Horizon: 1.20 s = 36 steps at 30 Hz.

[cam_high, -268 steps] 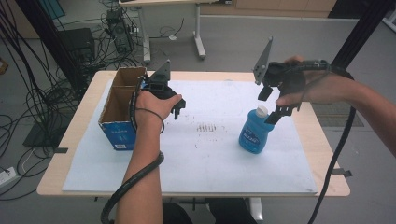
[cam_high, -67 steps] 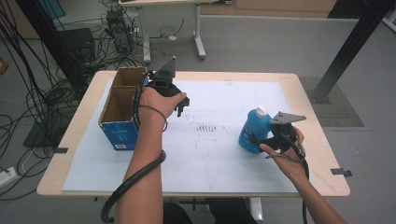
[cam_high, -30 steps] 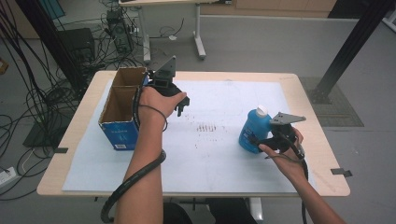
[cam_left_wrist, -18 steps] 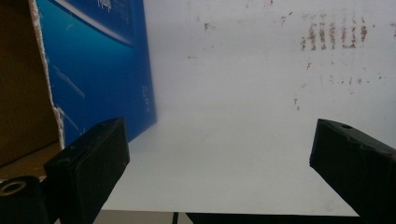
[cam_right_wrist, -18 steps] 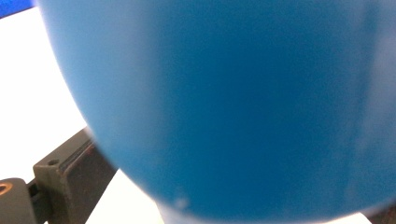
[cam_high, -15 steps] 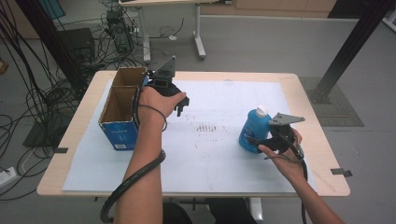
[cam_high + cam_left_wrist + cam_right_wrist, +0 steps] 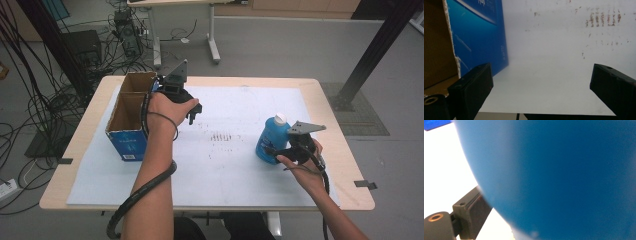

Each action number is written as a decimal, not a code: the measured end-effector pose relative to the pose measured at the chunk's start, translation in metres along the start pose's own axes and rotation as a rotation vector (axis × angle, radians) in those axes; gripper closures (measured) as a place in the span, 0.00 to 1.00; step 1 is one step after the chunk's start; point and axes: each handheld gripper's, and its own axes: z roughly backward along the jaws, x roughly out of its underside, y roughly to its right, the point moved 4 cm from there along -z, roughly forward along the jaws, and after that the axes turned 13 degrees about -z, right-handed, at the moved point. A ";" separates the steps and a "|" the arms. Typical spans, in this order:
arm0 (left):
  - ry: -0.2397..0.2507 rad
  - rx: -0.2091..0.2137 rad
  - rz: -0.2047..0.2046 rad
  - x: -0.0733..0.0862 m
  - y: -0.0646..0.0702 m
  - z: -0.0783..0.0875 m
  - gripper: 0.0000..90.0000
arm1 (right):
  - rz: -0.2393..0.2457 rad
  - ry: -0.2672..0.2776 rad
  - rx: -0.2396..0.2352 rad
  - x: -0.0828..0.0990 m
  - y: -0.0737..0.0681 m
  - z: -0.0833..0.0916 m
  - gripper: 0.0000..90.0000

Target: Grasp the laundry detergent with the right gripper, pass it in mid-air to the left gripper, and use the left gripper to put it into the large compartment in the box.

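A blue bottle (image 7: pixel 271 140) with a white cap stands upright on the right side of the white sheet. My right gripper (image 7: pixel 273 152) reaches it from the right, low on its body. Its jaws have just been closing, with the bottle between them. In the right gripper view the blue bottle (image 7: pixel 561 175) is very close and one of the fingers (image 7: pixel 471 212) lies against its side; the other is hidden. My left gripper (image 7: pixel 195 114) hovers beside the open cardboard box (image 7: pixel 127 112). It is open (image 7: pixel 541 92), with only white sheet between the jaws.
The blue-sided box (image 7: pixel 476 32) stands at the left of the wooden table (image 7: pixel 80 145), its top open. A white sheet (image 7: pixel 225 170) with faint brown marks covers most of the tabletop. Cables, a black stand and another table's legs lie on the floor beyond.
Nothing in the high view has visibly moved over the last second; both hands and the bottle stay in place.
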 end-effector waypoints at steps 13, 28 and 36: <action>-0.003 0.000 0.002 0.000 0.000 -0.002 0.06 | 0.015 0.006 -0.018 -0.001 0.000 -0.002 0.28; -0.005 -0.002 0.000 0.000 0.000 -0.003 0.06 | 0.013 -0.007 -0.052 0.000 -0.001 -0.004 0.45; -0.002 -0.005 0.000 0.000 0.000 -0.002 0.06 | 0.016 -0.003 -0.054 0.000 -0.001 -0.004 0.46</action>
